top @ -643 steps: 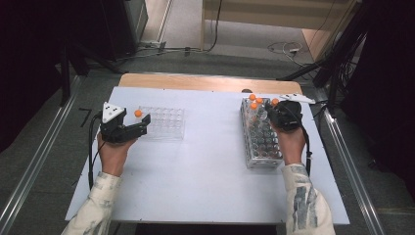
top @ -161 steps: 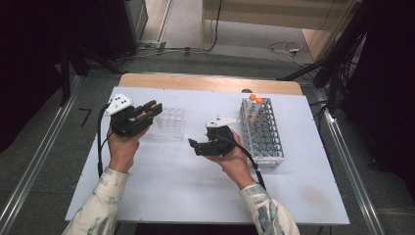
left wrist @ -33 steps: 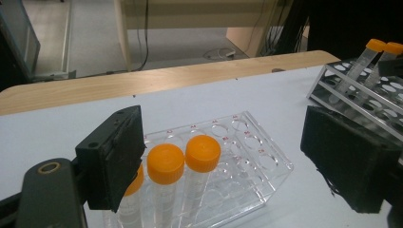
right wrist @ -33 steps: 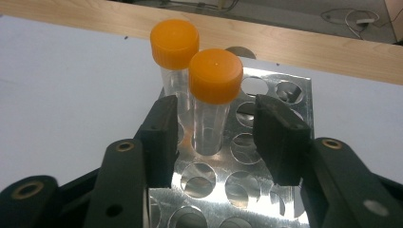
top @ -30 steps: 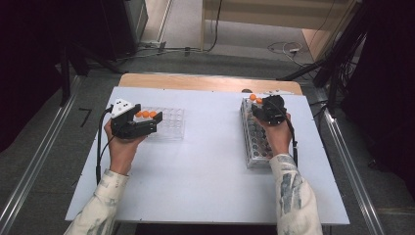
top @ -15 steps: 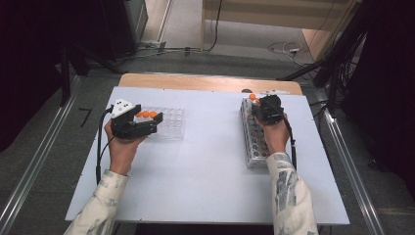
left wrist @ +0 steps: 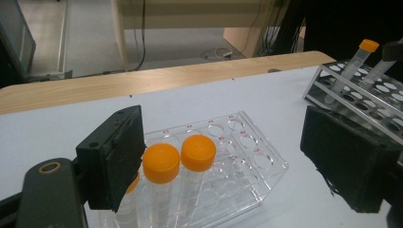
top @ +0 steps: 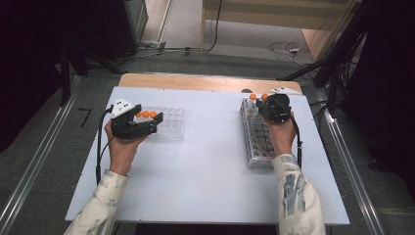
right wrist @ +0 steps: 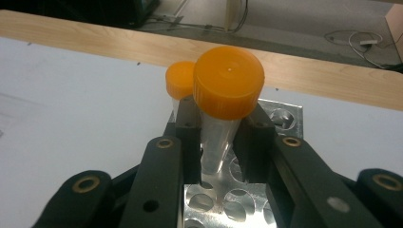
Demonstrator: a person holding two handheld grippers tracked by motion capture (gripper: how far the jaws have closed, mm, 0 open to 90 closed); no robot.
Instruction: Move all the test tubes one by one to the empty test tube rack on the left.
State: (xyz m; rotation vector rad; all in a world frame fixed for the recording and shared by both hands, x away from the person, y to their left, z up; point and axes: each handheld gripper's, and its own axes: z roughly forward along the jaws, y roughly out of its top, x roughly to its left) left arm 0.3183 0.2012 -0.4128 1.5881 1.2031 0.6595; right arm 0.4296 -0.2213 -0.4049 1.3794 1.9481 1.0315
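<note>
Right gripper (right wrist: 217,142) closed — one tube (right wrist: 223,109)

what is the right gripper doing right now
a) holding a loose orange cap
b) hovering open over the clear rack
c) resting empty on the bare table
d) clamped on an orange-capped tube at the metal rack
d: in the right gripper view the right gripper has both jaws pressed against the clear body of a tube with an orange cap, right above the holes of the metal rack.
</note>
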